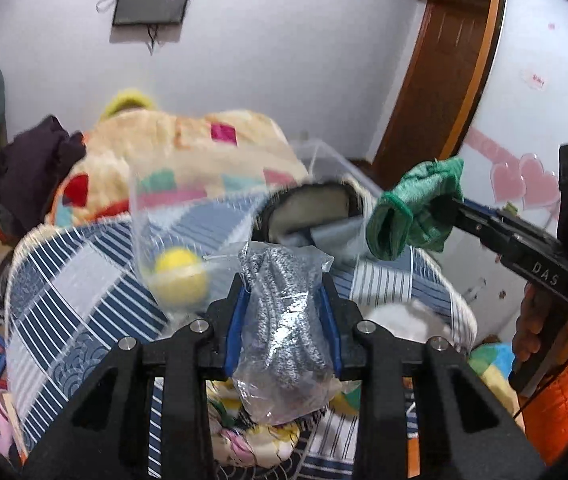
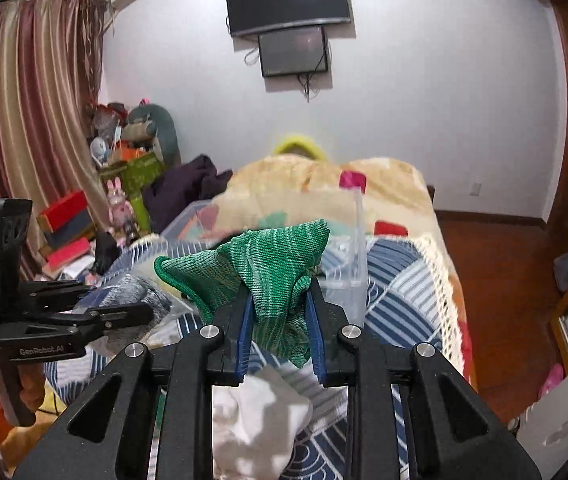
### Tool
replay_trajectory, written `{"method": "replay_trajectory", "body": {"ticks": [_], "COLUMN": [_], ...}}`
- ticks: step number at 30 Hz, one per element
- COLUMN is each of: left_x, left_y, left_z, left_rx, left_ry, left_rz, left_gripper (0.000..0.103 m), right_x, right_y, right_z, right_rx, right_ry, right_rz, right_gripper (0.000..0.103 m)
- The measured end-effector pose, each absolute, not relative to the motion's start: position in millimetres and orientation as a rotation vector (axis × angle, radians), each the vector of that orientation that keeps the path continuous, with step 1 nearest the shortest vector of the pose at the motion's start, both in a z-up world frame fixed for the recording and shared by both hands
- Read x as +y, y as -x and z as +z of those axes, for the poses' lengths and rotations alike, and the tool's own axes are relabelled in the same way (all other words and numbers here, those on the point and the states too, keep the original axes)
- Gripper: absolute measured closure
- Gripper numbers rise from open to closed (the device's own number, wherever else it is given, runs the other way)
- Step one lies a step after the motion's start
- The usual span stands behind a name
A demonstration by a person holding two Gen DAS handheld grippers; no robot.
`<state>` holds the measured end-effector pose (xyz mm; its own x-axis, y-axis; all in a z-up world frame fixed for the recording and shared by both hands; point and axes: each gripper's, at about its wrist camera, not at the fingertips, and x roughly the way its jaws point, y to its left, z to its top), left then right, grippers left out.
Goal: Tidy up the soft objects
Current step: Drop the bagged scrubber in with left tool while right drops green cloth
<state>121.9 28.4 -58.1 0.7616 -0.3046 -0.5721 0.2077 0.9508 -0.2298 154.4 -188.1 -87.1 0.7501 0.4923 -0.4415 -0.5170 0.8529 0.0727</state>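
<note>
Green ribbed knit sock (image 2: 280,276) pinched in right tool (image 2: 280,328); plastic-bagged grey knit (image 1: 284,312) in left tool (image 1: 285,320).

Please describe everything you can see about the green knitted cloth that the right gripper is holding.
The green knitted cloth is soft and crumpled, striped in darker and lighter green, with a thicker dark green hem around an opening, so it may be a sock or glove. The right gripper pinches it between blue-lined fingers, held in the air above the blue striped bedspread. Nothing else visibly touches it.
</note>
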Motion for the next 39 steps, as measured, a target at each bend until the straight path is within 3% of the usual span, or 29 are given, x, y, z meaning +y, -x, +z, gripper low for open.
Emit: {"method": "replay_trajectory", "body": {"ticks": [11,39], "left_x": [58,48], "left_y": [-159,-258], "left_z": [-27,-99], "left_rx": [0.555,0.779], "left_ry": [0.163,0.139], "left_rz": [-0.187,-0.119], "left_gripper": [0.069,0.069], "right_x": [-179,-139], "right_y": [-179,-249], "right_z": [-57,-109], "right_rx": [0.388,0.662], "right_ry": [0.027,0.132], "right_rz": [0.506,0.483], "right_gripper": [0.081,0.081]}}
